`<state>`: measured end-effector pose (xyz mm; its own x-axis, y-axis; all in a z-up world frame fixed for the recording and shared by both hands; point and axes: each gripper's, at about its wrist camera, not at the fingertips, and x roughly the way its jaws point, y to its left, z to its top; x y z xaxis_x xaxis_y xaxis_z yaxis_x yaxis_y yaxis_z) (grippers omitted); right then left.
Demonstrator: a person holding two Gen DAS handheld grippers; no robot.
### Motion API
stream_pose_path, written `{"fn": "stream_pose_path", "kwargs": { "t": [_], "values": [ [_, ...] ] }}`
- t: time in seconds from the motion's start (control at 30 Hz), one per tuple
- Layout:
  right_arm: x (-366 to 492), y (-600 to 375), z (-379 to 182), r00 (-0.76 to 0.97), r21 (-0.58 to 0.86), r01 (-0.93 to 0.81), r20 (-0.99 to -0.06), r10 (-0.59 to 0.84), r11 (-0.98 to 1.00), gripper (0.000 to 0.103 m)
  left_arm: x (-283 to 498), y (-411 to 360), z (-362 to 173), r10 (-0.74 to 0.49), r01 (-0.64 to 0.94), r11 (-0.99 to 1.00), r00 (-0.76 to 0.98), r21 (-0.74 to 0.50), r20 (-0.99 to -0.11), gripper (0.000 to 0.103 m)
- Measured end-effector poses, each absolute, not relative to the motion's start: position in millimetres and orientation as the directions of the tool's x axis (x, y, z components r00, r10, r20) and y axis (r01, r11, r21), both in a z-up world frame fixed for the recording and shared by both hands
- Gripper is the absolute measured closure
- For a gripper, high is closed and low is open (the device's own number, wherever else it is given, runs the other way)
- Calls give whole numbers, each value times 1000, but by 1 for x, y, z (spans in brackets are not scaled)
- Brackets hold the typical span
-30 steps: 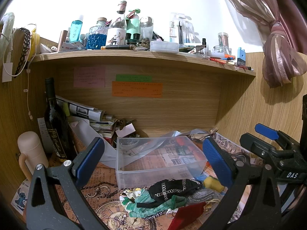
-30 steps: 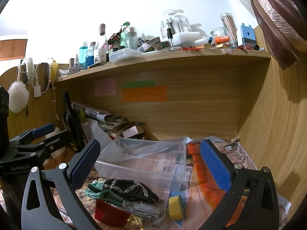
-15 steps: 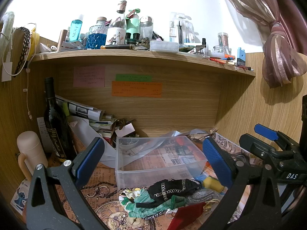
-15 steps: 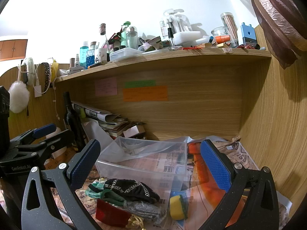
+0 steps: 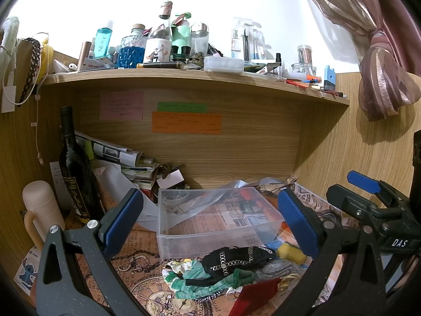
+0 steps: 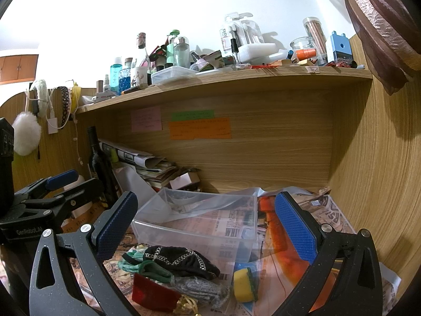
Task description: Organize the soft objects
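We look into a wood-grain alcove whose surface (image 5: 131, 260) is lined with vintage clock-and-newspaper print. A clear plastic bin (image 5: 210, 218) sits mid-surface. Just near of it lies the soft pile: a black chain-trimmed cloth (image 5: 236, 256), a green knit (image 5: 202, 284), a grey sock (image 6: 200, 288), a red velvet pouch (image 6: 151, 296) and a yellow sponge (image 6: 243, 281). A dark bottle (image 5: 75, 168) stands far left. The shelf (image 5: 184, 76) above carries bottles. Both left tongs (image 5: 208, 216) and right tongs (image 6: 205, 218) hover released, blue pads wide apart; the right's body reads "DAS", the left's "GenRobot.AI".
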<state>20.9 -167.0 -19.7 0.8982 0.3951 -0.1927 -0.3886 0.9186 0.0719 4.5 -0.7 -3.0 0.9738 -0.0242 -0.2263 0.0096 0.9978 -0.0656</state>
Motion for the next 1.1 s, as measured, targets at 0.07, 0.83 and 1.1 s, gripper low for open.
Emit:
{"fn": "stream_pose_path", "kwargs": {
  "t": [0.07,0.83,1.1],
  "values": [
    [21,-167,-20,898,72,-389,-193,395,919,0,4,0,-3,-25,11,998,974,-65,-226,0],
    [32,-170,-31,900,108,-344,-245,361,933,0,26,-7,-15,-59,38,996,951,-75,-303,0],
    [58,-189,-61,878,98,-287,-370,303,953,0,67,-17,-50,-135,102,990,878,-96,-460,0]
  ]
}}
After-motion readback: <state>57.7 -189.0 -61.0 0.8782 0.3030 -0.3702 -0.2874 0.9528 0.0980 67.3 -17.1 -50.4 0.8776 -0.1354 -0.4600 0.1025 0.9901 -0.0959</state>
